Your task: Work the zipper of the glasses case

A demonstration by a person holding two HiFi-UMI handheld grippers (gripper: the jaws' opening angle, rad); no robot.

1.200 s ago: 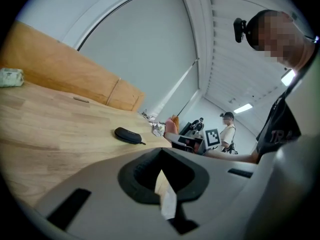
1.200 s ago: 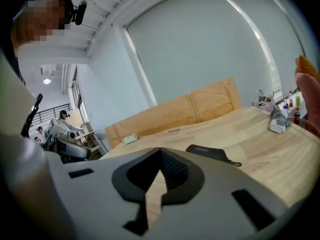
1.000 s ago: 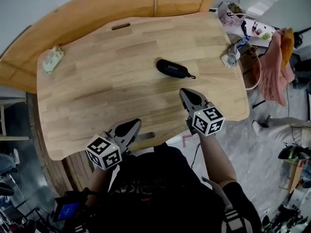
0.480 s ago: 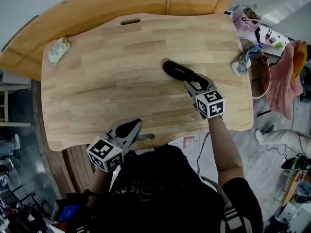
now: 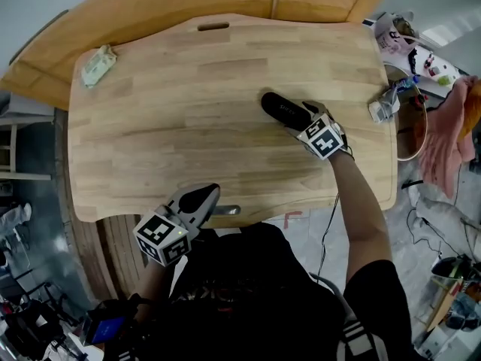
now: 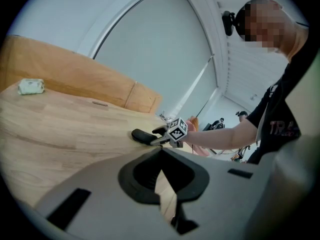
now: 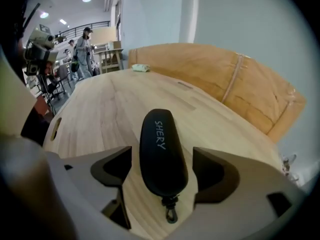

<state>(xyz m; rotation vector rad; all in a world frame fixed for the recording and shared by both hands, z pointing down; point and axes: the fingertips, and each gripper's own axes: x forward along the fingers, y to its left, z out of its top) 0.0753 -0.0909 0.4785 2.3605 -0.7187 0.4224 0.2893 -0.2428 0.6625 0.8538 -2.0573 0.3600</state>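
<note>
While the left gripper [image 5: 201,198] waits at the table's [image 5: 188,89] near edge, closed tight on nothing, the right gripper [image 7: 163,171] is lowered over the case [image 7: 161,149]. Its jaws have just been opening wide. The black case lies flat between the fingers [image 7: 112,169], touching neither, with its clip [image 7: 171,215] toward the palm. This straddle looks meant to pin the case for zipping. Far beyond the fingertips lies a packet [image 5: 98,65].

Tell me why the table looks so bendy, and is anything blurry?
Head view: the wide lens bows the edges of the wooden table. Left gripper view: black rounded corners, and a mosaic patch hides a face. Right gripper view: the glasses case is sharp, its lettering readable.
</note>
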